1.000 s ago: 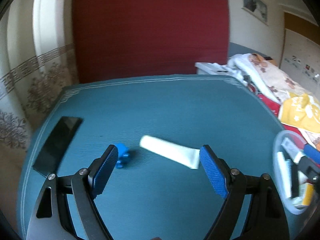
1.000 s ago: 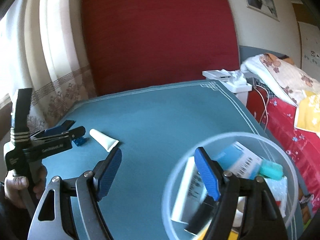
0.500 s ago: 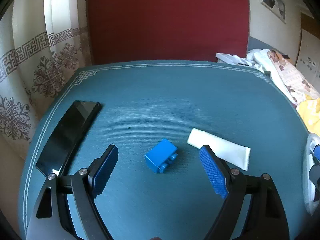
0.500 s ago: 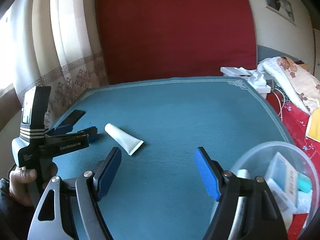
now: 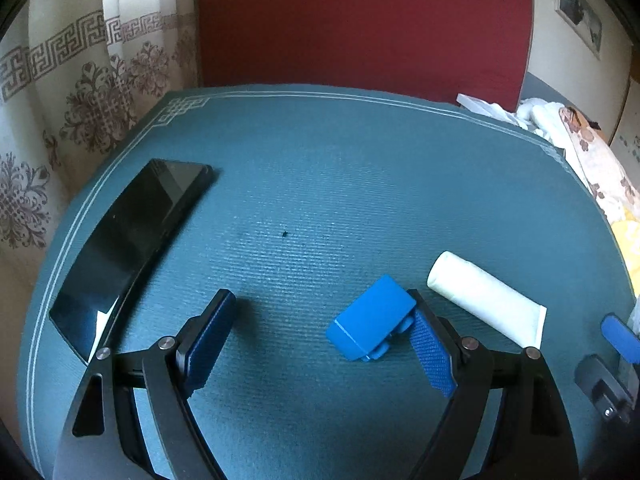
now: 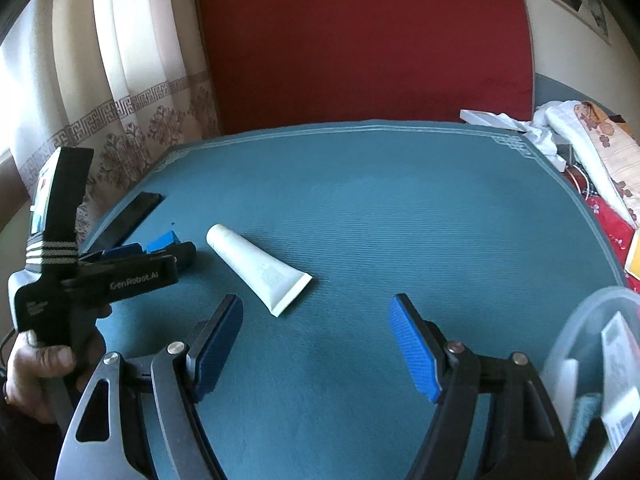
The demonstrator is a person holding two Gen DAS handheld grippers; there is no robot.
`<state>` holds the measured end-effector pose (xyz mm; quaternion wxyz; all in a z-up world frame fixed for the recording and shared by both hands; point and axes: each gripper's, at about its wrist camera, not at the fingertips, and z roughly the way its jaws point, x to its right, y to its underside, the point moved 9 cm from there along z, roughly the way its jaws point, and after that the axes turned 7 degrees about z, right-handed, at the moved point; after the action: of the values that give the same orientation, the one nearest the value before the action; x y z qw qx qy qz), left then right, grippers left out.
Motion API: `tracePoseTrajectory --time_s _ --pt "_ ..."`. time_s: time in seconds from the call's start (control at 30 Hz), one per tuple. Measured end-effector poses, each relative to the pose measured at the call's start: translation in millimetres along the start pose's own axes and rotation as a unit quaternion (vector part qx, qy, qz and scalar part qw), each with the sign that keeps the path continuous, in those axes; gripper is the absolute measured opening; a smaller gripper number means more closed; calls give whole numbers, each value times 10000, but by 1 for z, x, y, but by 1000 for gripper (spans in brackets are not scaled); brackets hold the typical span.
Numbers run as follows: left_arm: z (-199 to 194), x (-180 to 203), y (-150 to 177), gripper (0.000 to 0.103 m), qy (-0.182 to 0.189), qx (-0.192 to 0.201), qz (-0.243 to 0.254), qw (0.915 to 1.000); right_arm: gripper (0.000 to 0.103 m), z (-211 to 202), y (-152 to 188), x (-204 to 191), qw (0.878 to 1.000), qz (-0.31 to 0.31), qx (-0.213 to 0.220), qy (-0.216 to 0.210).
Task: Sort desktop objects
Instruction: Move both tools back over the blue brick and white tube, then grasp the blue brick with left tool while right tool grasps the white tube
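A small blue brick [image 5: 370, 328] lies on the teal mat [image 5: 320, 160] between the fingers of my left gripper [image 5: 320, 308], close against the right pad [image 5: 430, 352]. That gripper is open, with a wide gap to the left pad. A white tube [image 5: 484, 300] lies just right of the brick. In the right wrist view the tube [image 6: 260, 268] rests ahead and left of my right gripper [image 6: 318, 308], which is open and holds nothing. The left gripper [image 6: 160, 254] shows there around the brick [image 6: 162, 242], held by a hand [image 6: 36, 360].
A black phone [image 5: 132, 240] lies near the mat's left edge. A clear plastic tub [image 6: 568, 332] with several packets stands at the right, beside my right gripper. A curtain hangs on the left, a red panel stands behind, and bedding is piled at the far right.
My left gripper swung over and sank around the blue brick, which now sits by its right pad. My right gripper swung left, off the tub, towards the white tube.
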<state>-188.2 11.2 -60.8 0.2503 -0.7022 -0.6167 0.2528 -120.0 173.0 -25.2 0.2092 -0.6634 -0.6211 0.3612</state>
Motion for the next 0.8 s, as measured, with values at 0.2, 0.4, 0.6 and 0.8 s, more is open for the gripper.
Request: tracePoseTrajectory --time_s 0.2,0.4,0.6,0.8 --pt "3 6 1 86 -7 -6 114 9999 79 21 -5 -9 9999 -115 -86 -30" --pt "2 4 -1 67 -36 47 127 9999 79 37 -10 -12 9997 -58 -201 -131" --pt "-3 4 -2 36 44 130 143 9998 79 44 -15 -20 9995 -149 -217 -183" --pt "-6 2 -1 34 245 108 -6 9996 79 53 -14 -31 9987 -316 -314 -253"
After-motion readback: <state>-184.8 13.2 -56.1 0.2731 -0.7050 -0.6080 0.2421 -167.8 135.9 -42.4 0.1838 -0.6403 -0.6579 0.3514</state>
